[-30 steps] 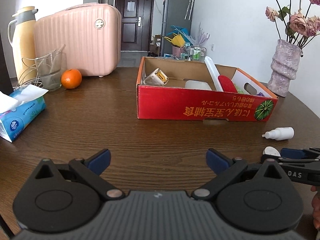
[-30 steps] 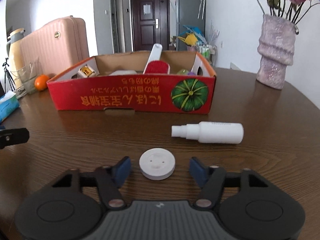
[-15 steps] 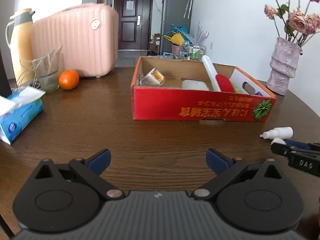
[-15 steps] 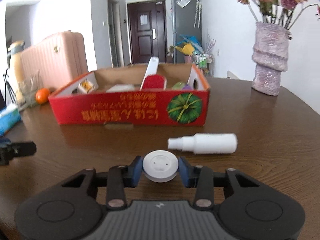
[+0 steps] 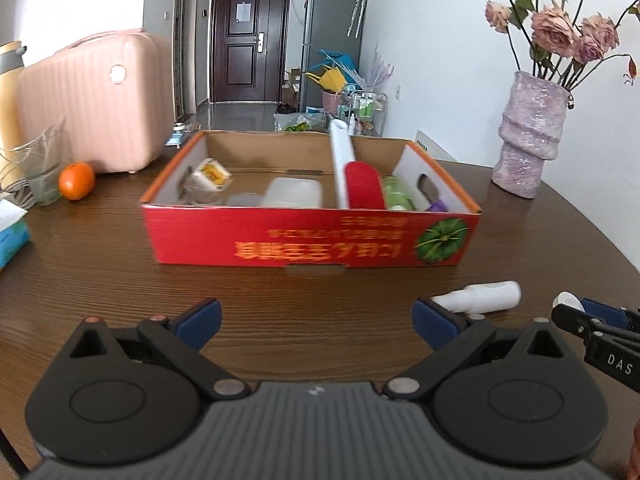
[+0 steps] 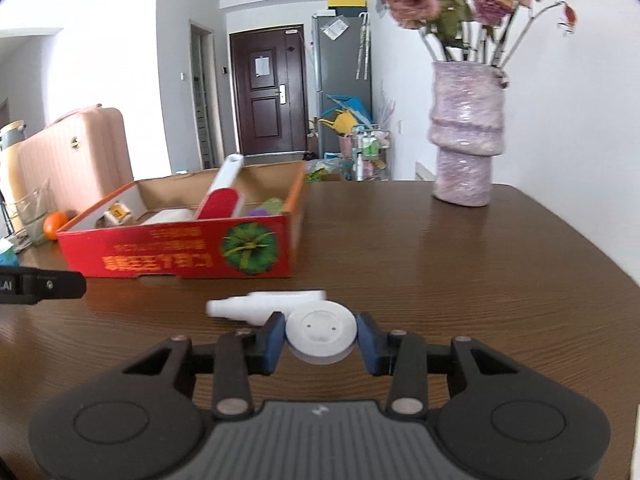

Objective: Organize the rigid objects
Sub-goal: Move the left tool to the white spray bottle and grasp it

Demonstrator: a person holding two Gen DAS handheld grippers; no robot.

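Above the dark wooden table (image 6: 460,264), the right gripper (image 6: 321,338) clamps a round white plastic disc (image 6: 321,334) just before the white spray bottle (image 6: 264,305); the left gripper (image 5: 316,318) hangs wide open facing the red cardboard box (image 5: 312,240)

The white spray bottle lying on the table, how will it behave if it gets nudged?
The spray bottle lies on its side and looks round, so it will probably roll. It appears small and plastic, likely light and stiff. The smooth table may let it slide.
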